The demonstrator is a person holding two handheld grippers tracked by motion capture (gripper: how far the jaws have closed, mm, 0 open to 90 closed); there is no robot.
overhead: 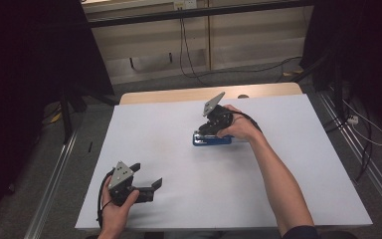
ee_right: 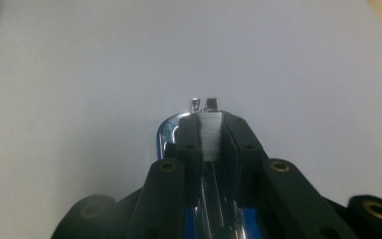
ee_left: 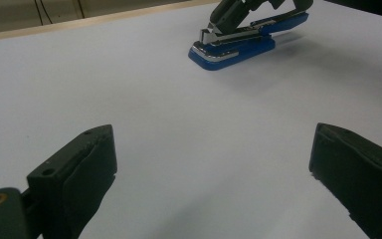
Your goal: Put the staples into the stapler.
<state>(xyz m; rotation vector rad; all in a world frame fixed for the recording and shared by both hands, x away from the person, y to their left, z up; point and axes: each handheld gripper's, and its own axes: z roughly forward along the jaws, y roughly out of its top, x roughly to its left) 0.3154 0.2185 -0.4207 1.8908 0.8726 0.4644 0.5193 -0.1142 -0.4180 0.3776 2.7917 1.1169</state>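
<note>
A: Your left claw (overhead: 146, 179) hangs wide open over the bare surface (overhead: 154, 134), holding nothing.

B: And the blue stapler (overhead: 212, 140)?

A: Mid-surface, with your right claw (ee_right: 208, 130) clamped narrow on what looks like its staple strip. I'd judge it rigid, fairly heavy, with slick chrome. Grip the blue plastic base flanks instead.

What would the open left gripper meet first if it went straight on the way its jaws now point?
Probably the blue and chrome stapler, slightly left of its line, with bare white table before it; depth is unclear.
</note>
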